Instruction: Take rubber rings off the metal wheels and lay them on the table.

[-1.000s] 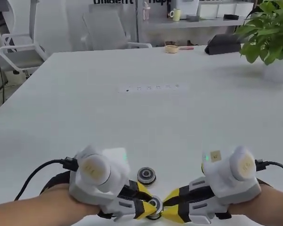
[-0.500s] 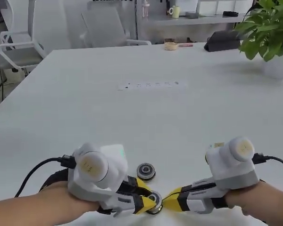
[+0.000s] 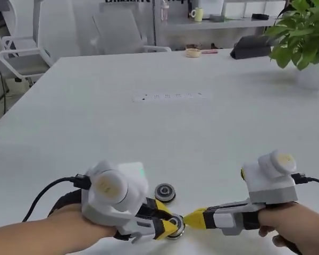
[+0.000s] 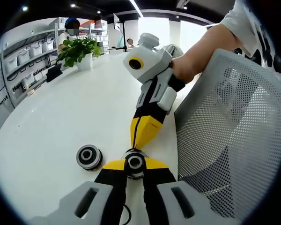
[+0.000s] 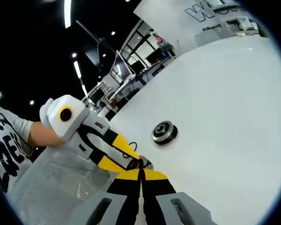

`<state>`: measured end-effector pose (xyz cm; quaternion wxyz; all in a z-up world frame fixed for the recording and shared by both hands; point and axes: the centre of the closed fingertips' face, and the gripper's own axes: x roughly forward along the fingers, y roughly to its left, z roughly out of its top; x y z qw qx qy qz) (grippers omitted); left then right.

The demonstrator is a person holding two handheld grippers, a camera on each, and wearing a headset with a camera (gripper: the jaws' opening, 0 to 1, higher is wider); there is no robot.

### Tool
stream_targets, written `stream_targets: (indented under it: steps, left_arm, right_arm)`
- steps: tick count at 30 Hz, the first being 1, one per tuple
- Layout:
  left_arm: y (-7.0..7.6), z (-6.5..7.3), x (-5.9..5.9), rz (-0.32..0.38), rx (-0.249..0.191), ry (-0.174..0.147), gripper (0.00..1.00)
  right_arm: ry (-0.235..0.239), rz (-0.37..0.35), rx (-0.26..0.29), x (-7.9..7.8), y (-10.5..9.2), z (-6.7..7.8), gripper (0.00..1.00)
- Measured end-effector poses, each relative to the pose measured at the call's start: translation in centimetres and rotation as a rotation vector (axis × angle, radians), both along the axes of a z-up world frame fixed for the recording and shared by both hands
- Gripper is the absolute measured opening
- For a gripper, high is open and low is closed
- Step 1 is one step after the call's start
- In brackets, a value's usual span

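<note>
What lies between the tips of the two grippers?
A metal wheel, clamped by the left gripper; the right gripper touches its edge. Left gripper view.

The right gripper [image 3: 190, 218] has rolled upright, its body drawn rightward away from the wheel [image 3: 175, 223]. Its jaws have narrowed together.

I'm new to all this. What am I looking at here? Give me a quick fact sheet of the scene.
Setting: white table, potted plant at its far right
Left gripper: shut on a small metal wheel near the table's front edge
Right gripper: jaws together, tip meeting that wheel; whether it pinches the rubber ring is unclear
Loose wheel: lies flat on the table just beyond, dark outer ring on it
</note>
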<state>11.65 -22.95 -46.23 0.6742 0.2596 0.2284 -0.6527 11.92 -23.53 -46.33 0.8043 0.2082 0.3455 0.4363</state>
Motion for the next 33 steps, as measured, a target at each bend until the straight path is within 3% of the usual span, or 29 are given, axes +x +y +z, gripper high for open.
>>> stream_targets:
  steps: [15, 18, 21, 22, 23, 24, 33]
  left_arm:
    - [0.0, 0.0, 0.0, 0.002, -0.018, 0.005, 0.07]
    - [0.0, 0.1, 0.0, 0.001, -0.021, 0.004, 0.07]
    - [-0.1, 0.0, 0.0, -0.001, -0.024, 0.009, 0.07]
    - [-0.2, 0.1, 0.0, 0.0, -0.026, 0.009, 0.07]
    - [-0.2, 0.1, 0.0, 0.002, -0.03, 0.009, 0.07]
    - [-0.2, 0.1, 0.0, 0.002, -0.032, 0.01, 0.07]
    - [-0.2, 0.2, 0.0, -0.004, -0.027, 0.003, 0.08]
  right_arm:
    - [-0.027, 0.043, 0.025, -0.4, 1.1, 0.3, 0.0]
    - [-0.026, 0.045, 0.039, -0.4, 1.2, 0.5, 0.0]
    - [-0.029, 0.061, 0.088, -0.6, 1.7, 1.2, 0.0]
    - [-0.021, 0.072, 0.089, -0.9, 2.1, 1.4, 0.0]
    - [-0.084, 0.071, 0.059, -0.2, 1.8, 1.4, 0.0]
    - [-0.044, 0.072, 0.075, -0.6, 1.7, 1.4, 0.0]
    - [-0.073, 0.063, 0.065, -0.1, 1.2, 1.4, 0.0]
